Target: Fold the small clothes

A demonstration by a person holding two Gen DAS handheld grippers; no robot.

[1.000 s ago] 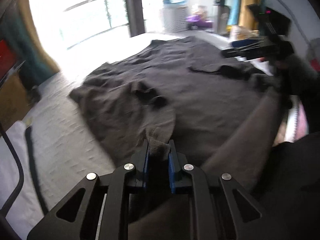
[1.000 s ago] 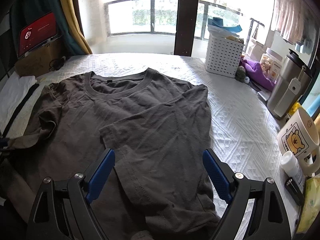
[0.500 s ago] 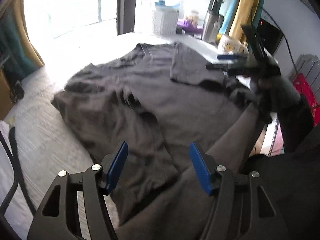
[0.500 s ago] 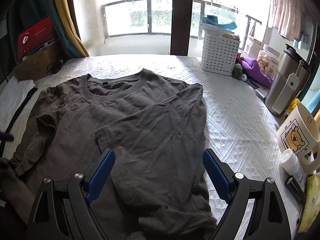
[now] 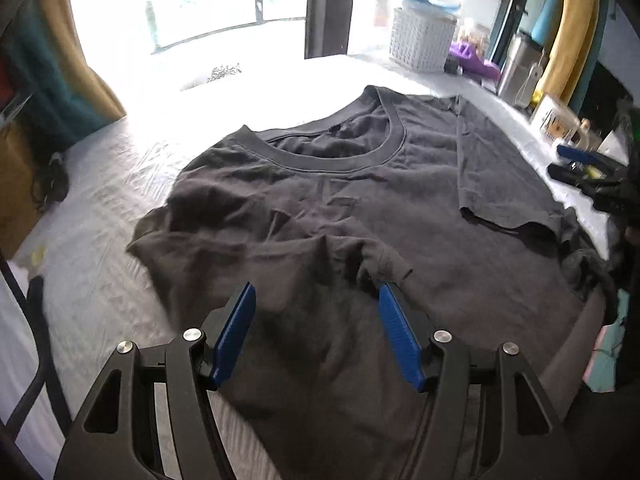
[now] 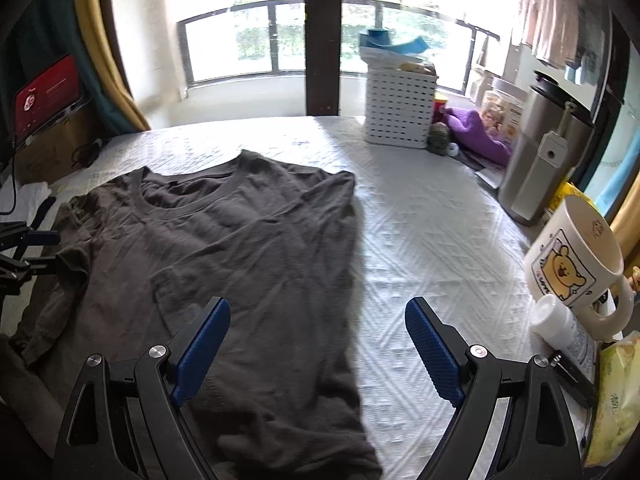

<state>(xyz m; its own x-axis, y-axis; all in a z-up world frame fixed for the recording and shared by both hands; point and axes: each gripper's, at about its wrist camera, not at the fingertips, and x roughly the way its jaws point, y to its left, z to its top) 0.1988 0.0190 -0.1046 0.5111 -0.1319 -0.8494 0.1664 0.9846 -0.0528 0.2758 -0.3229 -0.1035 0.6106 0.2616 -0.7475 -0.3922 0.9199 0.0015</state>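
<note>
A dark grey T-shirt (image 5: 360, 208) lies on the white bedspread (image 5: 120, 184), neck away from me; it also shows in the right wrist view (image 6: 240, 248). Its right side is folded over the middle with a straight edge. Its left sleeve (image 5: 384, 260) lies rumpled on the body. My left gripper (image 5: 316, 320) is open and empty, hovering just above that sleeve. My right gripper (image 6: 316, 332) is open and empty over the shirt's folded right edge and the bedspread (image 6: 420, 240). The left gripper shows at the left edge of the right wrist view (image 6: 24, 248).
A white perforated basket (image 6: 400, 108), purple cloth (image 6: 476, 136), steel flask (image 6: 548, 160), bear mug (image 6: 576, 264), a small white bottle (image 6: 560, 324) and a yellow packet (image 6: 616, 396) line the bed's right side. A cardboard box (image 6: 48, 148) and cables sit at the left.
My left gripper let go of the left sleeve, opened, and turned toward the neck. The sleeve now lies on the shirt body. My right gripper shifted right, toward the folded edge.
</note>
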